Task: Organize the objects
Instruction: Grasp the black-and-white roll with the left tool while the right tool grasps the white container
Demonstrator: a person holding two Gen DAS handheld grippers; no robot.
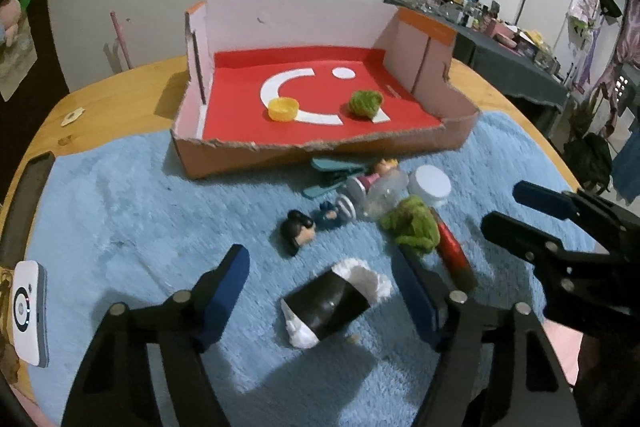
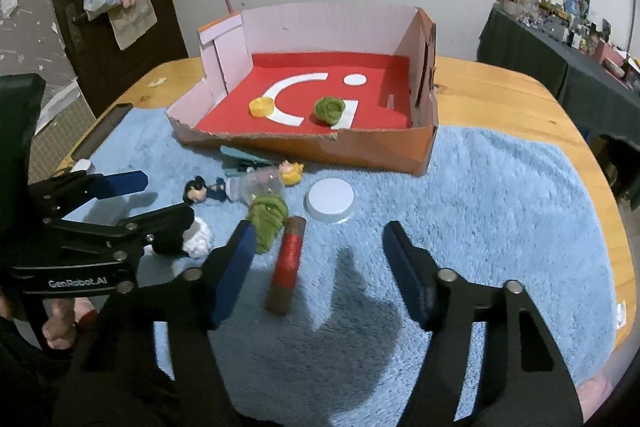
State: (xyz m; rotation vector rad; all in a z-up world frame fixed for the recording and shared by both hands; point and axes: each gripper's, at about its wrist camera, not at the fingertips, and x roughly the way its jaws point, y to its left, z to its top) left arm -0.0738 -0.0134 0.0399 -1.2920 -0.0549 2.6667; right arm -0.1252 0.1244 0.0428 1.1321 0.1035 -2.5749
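A cardboard box (image 1: 256,157) (image 2: 360,151) with a red floor holds a yellow cap (image 1: 283,109) (image 2: 261,106) and a green fuzzy ball (image 1: 365,102) (image 2: 329,109). On the blue rug lie a black-and-white wrapped object (image 1: 336,303), a black-haired figure head (image 1: 299,230) (image 2: 196,190), a green fuzzy lump (image 1: 412,227) (image 2: 267,213), a red cylinder (image 1: 454,253) (image 2: 288,263), a white lid (image 1: 430,183) (image 2: 330,199) and a clear bottle (image 1: 384,193). My left gripper (image 1: 324,299) is open around the wrapped object. My right gripper (image 2: 320,275) is open above the rug, right of the red cylinder.
A teal clip (image 1: 334,175) (image 2: 240,161) and a small blonde figure (image 2: 291,171) lie at the box's front wall. A white device (image 1: 28,311) sits at the rug's left edge. The wooden table (image 2: 500,91) ends just beyond the rug.
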